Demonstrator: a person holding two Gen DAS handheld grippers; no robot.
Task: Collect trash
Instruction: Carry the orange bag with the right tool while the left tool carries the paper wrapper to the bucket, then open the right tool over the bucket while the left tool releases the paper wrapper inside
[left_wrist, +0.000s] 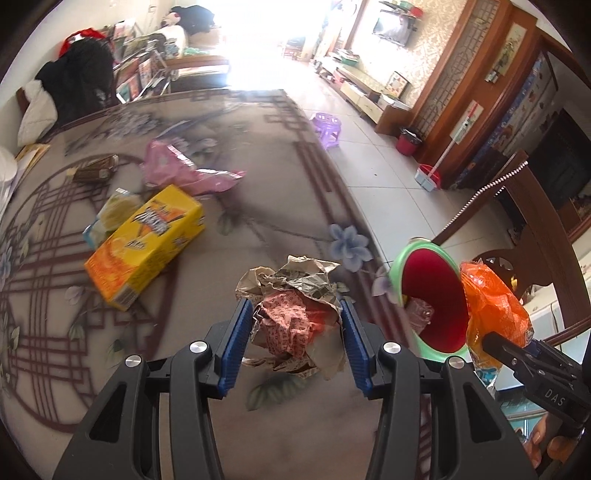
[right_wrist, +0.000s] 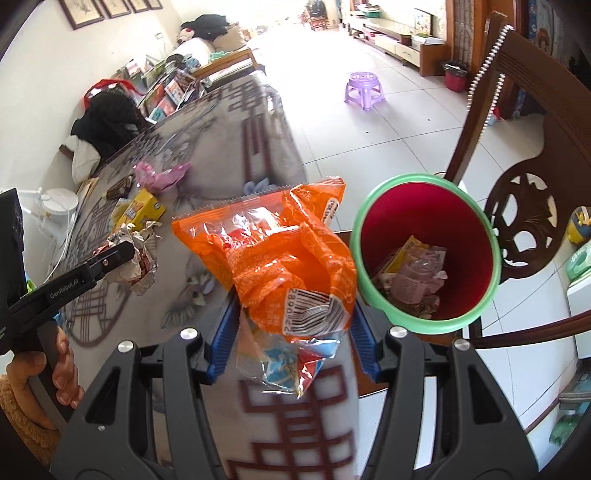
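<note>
Your left tongs (left_wrist: 295, 325) clamp a crumpled paper wad (left_wrist: 295, 295); your right tongs (right_wrist: 291, 325) pinch an orange wrapper (right_wrist: 280, 251) beside the bin (right_wrist: 424, 321).

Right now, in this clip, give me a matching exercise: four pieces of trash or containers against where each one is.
Things:
1. crumpled brown paper wad
2. orange plastic snack bag
3. yellow cardboard carton
4. red bin with green rim

Places:
A. lying on the patterned tablecloth
B. beside the table edge, trash already inside
C. between the left gripper fingers
D. between the right gripper fingers

Pairs: 1-C, 2-D, 3-A, 4-B
</note>
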